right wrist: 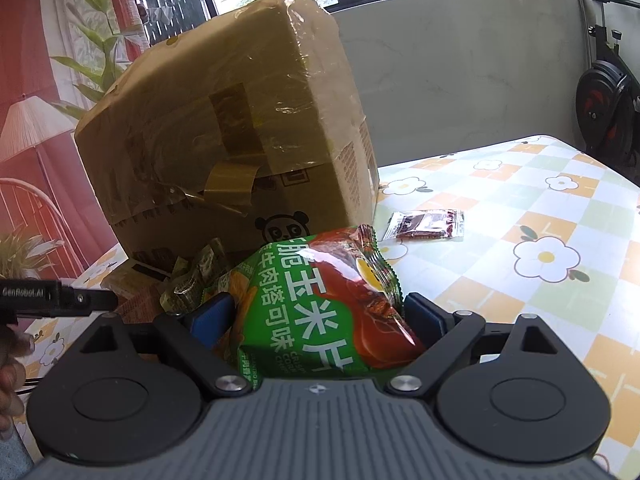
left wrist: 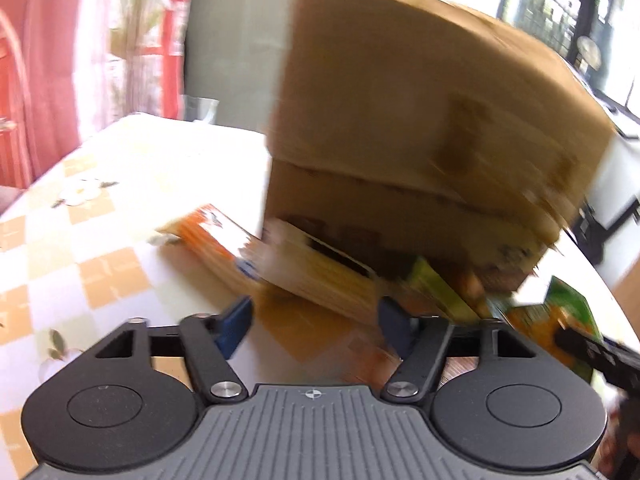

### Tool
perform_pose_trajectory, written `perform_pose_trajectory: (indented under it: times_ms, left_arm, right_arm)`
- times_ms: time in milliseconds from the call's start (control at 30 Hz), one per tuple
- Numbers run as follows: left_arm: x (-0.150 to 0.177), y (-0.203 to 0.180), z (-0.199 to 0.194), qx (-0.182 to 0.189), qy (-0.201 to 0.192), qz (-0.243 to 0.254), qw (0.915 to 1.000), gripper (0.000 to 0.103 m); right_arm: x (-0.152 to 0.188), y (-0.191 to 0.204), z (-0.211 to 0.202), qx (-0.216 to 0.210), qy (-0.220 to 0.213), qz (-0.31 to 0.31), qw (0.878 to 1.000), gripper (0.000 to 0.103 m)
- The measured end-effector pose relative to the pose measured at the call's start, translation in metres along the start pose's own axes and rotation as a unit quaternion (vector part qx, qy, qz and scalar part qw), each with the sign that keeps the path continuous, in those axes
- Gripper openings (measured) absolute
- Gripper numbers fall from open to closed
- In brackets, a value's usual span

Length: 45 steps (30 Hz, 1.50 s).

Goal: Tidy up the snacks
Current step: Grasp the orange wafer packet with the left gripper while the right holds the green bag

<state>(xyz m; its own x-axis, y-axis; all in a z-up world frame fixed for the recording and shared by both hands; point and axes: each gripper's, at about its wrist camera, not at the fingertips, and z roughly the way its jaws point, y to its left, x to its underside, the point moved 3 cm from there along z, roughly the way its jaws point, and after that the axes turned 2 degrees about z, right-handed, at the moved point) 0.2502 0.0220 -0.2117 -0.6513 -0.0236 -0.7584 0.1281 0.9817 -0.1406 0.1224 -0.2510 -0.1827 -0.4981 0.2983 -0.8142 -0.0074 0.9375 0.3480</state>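
Note:
A big taped cardboard box (right wrist: 224, 132) stands on the checked table; it fills the left wrist view (left wrist: 420, 112), blurred. My right gripper (right wrist: 320, 312) is shut on a green and red corn chip bag (right wrist: 320, 304), held just in front of the box. My left gripper (left wrist: 316, 320) is open and empty, facing the box's lower edge. An orange snack packet (left wrist: 216, 236) and a green packet (left wrist: 444, 288) lie at the foot of the box. The chip bag also shows at the right of the left wrist view (left wrist: 560, 320).
A small clear packet with dark red contents (right wrist: 428, 225) lies on the tablecloth (right wrist: 540, 256) to the right of the box. Small green wrapped snacks (right wrist: 192, 280) sit by the box base. An exercise bike (right wrist: 604, 100) stands beyond the table's far right edge.

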Motion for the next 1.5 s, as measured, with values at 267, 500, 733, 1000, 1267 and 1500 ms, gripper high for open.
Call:
perform_pose_trajectory:
  times_ms: [267, 500, 733, 1000, 1267, 1500]
  left_arm:
    - [-0.035, 0.069, 0.033, -0.086, 0.000, -0.100, 0.9912, 0.055]
    - [-0.057, 0.082, 0.067, -0.101, 0.019, -0.094, 0.9903, 0.055]
    - [-0.051, 0.081, 0.076, -0.084, 0.021, -0.094, 0.9918, 0.057]
    - [-0.037, 0.086, 0.067, -0.074, 0.020, -0.048, 0.9959, 0.072]
    - [-0.018, 0.099, 0.052, -0.115, 0.051, 0.018, 0.9919, 0.064]
    - [-0.015, 0.096, 0.019, -0.044, 0.027, -0.012, 0.9986, 0.063]
  right_arm:
    - [0.000, 0.000, 0.000, 0.000, 0.001, 0.001, 1.000, 0.093]
    - [0.000, 0.000, 0.000, 0.000, 0.001, 0.001, 1.000, 0.093]
    - [0.000, 0.000, 0.001, 0.001, 0.002, 0.001, 1.000, 0.093]
    - [0.001, 0.000, 0.003, 0.001, 0.005, 0.002, 1.000, 0.093]
    - [0.000, 0.000, 0.003, 0.001, 0.005, 0.002, 1.000, 0.093]
    - [0.000, 0.000, 0.003, 0.001, 0.005, 0.002, 1.000, 0.093]
